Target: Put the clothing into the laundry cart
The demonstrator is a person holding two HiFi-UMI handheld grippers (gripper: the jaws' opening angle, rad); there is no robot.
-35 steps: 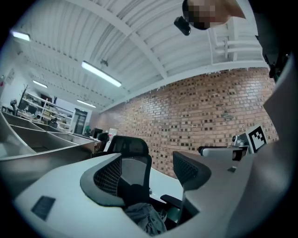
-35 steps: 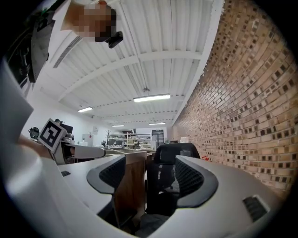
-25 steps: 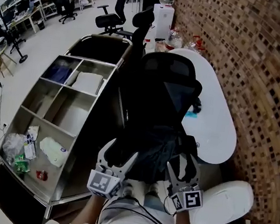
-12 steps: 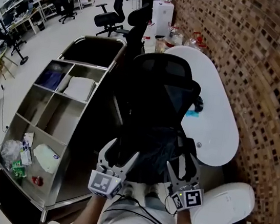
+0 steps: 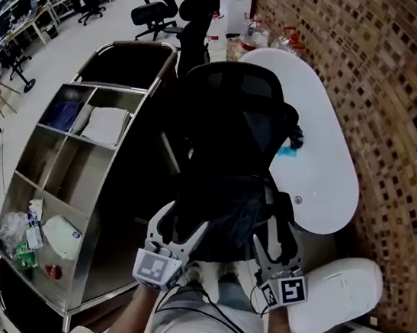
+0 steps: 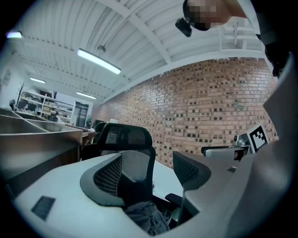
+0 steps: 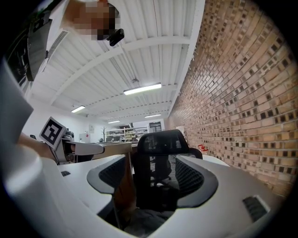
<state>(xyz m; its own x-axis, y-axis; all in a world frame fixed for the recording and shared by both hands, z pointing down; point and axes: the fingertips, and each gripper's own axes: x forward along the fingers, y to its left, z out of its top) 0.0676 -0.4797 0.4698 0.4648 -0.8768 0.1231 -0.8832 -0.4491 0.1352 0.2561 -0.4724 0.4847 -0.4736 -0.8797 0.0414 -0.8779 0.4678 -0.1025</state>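
A dark grey garment point(image 5: 239, 214) lies crumpled on the seat of a black mesh office chair point(image 5: 234, 119) straight ahead of me. To the chair's left stands the steel laundry cart point(image 5: 89, 85) with its open compartments. My left gripper point(image 5: 179, 225) hovers at the seat's near left edge, open and holding nothing. My right gripper point(image 5: 274, 245) hovers at the near right edge, also open and not touching anything. In the left gripper view the garment point(image 6: 148, 218) shows low between the spread jaws of that gripper point(image 6: 149, 172). In the right gripper view my right gripper point(image 7: 151, 179) frames the chair back point(image 7: 160, 142) above the cloth point(image 7: 149, 226).
A white oval table point(image 5: 317, 173) stands against the brick wall point(image 5: 401, 112) to the right of the chair. A white rounded stool point(image 5: 338, 294) is at my near right. The cart holds folded white cloth point(image 5: 106, 124), a blue item point(image 5: 64, 112) and plastic bags point(image 5: 19, 228). More office chairs point(image 5: 157, 8) stand far behind.
The head view has shifted a little, so the chair and cart sit slightly further left and higher. Both grippers keep the same open stance near the seat edge.
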